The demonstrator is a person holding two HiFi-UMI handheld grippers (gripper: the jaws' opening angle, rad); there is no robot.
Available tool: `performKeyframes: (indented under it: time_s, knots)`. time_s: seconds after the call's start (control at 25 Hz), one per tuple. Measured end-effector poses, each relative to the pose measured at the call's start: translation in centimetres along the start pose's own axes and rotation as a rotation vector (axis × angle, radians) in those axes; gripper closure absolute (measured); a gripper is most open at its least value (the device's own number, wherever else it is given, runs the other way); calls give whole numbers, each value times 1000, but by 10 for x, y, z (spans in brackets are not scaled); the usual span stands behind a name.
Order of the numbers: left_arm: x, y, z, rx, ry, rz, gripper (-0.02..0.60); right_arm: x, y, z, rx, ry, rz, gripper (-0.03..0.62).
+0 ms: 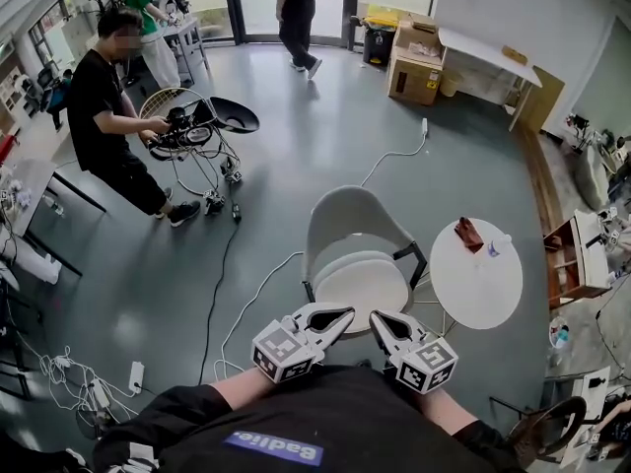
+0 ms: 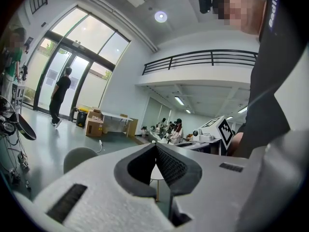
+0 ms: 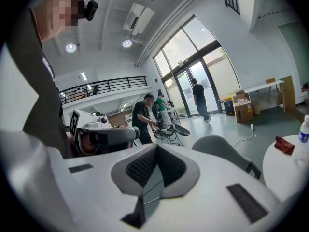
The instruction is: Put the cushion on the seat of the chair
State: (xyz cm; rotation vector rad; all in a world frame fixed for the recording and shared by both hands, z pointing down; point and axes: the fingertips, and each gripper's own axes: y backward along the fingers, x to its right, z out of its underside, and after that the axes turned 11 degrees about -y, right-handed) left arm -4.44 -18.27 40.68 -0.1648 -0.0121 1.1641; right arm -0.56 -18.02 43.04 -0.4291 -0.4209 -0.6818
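Note:
A chair (image 1: 355, 227) with a pale grey shell back and dark arms stands just ahead of me. A round white cushion (image 1: 362, 286) lies on its seat. My left gripper (image 1: 348, 314) and right gripper (image 1: 375, 317) hover side by side close to my body, just short of the seat's front edge and apart from the cushion. Both are shut, tips together, with nothing between them. The left gripper view shows my left gripper (image 2: 155, 147) shut, the chair back (image 2: 78, 157) beyond it. In the right gripper view my right gripper (image 3: 155, 147) is shut too, the chair (image 3: 227, 152) to its right.
A round white side table (image 1: 476, 282) right of the chair carries a red-brown object (image 1: 467, 233) and a small bottle (image 1: 493, 247). Cables (image 1: 251, 299) and a power strip (image 1: 135, 375) lie on the floor at left. A person (image 1: 110, 116) handles a wire chair far left. Cardboard boxes (image 1: 414, 62) stand at the back.

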Motion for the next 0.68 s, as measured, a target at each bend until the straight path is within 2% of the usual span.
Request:
performKeyframes:
  time_s: [0.68]
  knots:
    - [7,-3,3,-10,-12,18,565,1,5,4,10,-10,8,565]
